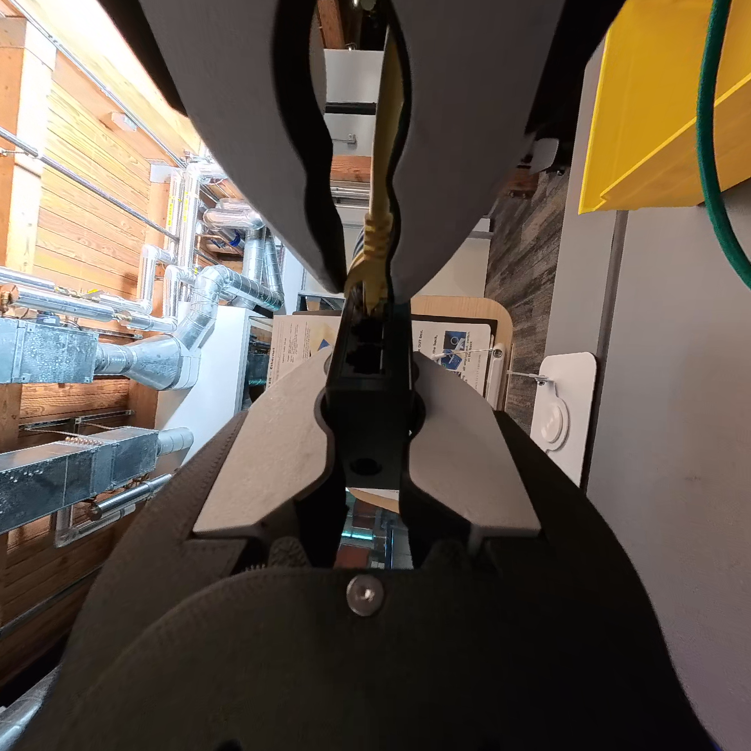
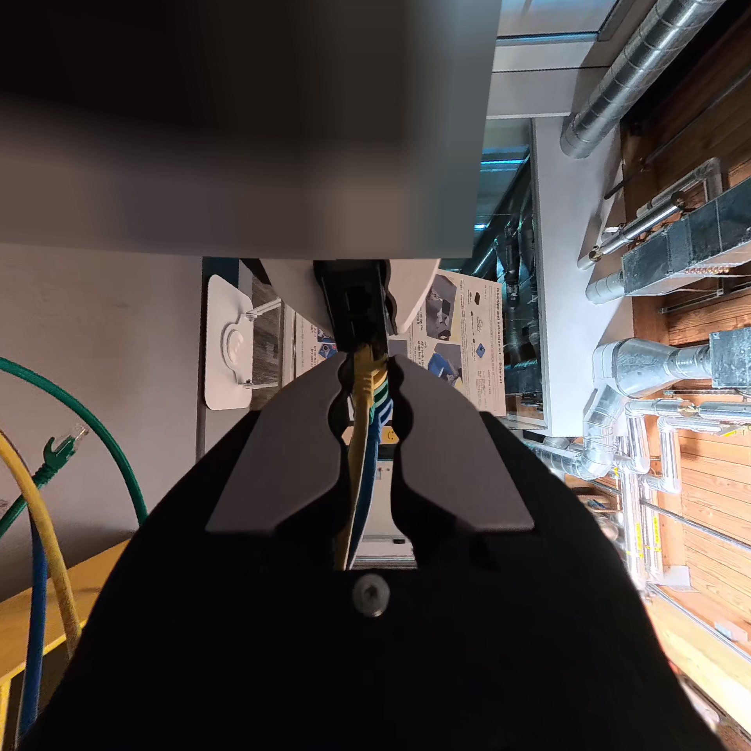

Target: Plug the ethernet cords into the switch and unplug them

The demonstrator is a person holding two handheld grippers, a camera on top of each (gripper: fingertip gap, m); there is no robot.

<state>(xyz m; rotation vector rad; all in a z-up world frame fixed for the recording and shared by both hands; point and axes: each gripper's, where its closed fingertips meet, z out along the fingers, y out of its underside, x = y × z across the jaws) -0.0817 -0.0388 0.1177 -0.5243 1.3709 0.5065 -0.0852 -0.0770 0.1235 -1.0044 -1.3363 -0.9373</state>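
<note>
My left gripper (image 1: pixel 367 365) is shut on the black switch (image 1: pixel 365 406) and holds it by its sides, ports facing away. Two empty ports show in the left wrist view. My right gripper (image 1: pixel 367 284) comes in from the opposite side, shut on the yellow ethernet cord (image 1: pixel 384 162), whose plug sits at a switch port. In the right wrist view my right gripper (image 2: pixel 370 361) grips the yellow cord (image 2: pixel 361 406) just behind its plug at the switch (image 2: pixel 353 309). Green and blue plug boots (image 2: pixel 382 402) sit in the neighbouring ports. The left gripper (image 2: pixel 349 300) holds the switch beyond.
A loose green plug (image 2: pixel 65 443) hangs at the left, with yellow (image 2: pixel 40 508) and blue (image 2: pixel 36 609) cord loops over a yellow bin (image 1: pixel 650 122). A white mount plate (image 1: pixel 565 414) and printed sheets (image 2: pixel 459 337) lie beyond. Ducts fill the background. My hands' fingertips stand some 4 centimetres from each other.
</note>
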